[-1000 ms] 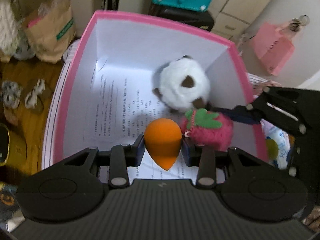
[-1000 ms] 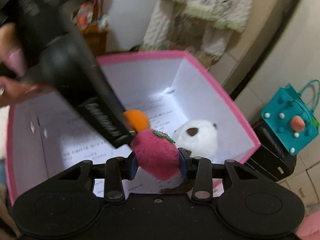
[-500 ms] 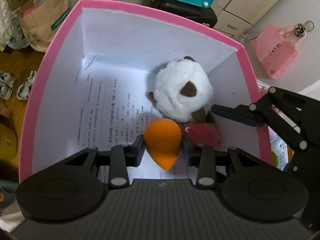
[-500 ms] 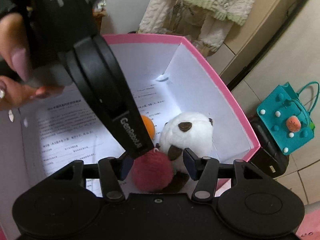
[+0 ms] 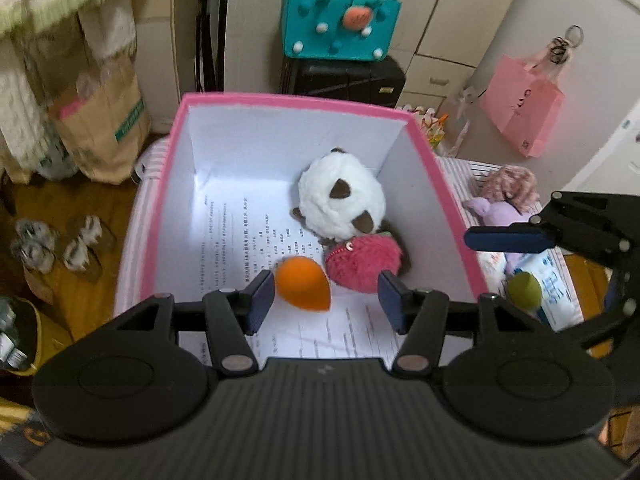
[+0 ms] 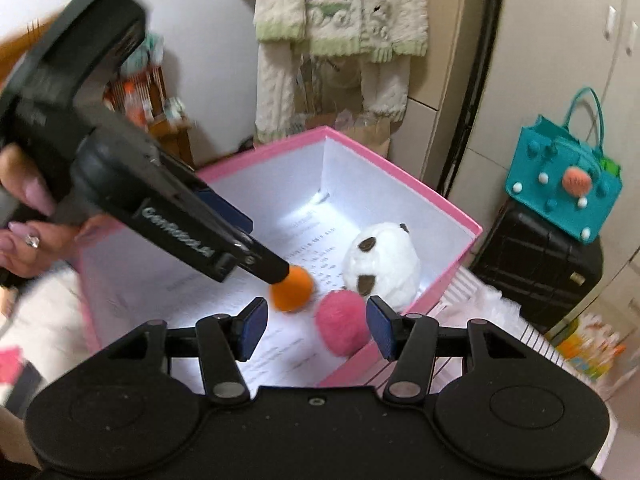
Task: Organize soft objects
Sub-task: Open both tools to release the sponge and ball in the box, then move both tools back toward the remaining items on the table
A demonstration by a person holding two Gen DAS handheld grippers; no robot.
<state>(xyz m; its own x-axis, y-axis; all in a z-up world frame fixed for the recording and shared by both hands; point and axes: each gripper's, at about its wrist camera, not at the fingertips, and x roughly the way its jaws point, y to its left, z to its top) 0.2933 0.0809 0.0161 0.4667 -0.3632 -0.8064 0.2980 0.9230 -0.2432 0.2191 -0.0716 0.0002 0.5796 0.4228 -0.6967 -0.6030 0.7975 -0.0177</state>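
A pink box [image 5: 436,168] with white walls and a printed sheet on its floor holds three soft things: a white and brown plush [image 5: 342,204], a pink fuzzy strawberry plush [image 5: 362,262] and an orange egg-shaped sponge [image 5: 304,284]. My left gripper [image 5: 326,300] is open above the box's near side, the sponge lying free by its left finger. My right gripper [image 6: 316,328] is open and empty over the box's edge, above the strawberry [image 6: 342,328]. The sponge [image 6: 291,289] and the white plush [image 6: 382,266] show there too.
Right of the box a purple plush [image 5: 500,204], a green sponge [image 5: 525,290] and a tissue pack [image 5: 554,284] lie on a striped surface. A teal bag [image 5: 340,20] sits on a black suitcase [image 5: 344,76] behind. A paper bag [image 5: 100,124] stands at left.
My left gripper opened and let the orange sponge drop into the box. My right gripper opened earlier, released the strawberry, and both grippers have pulled back and up.
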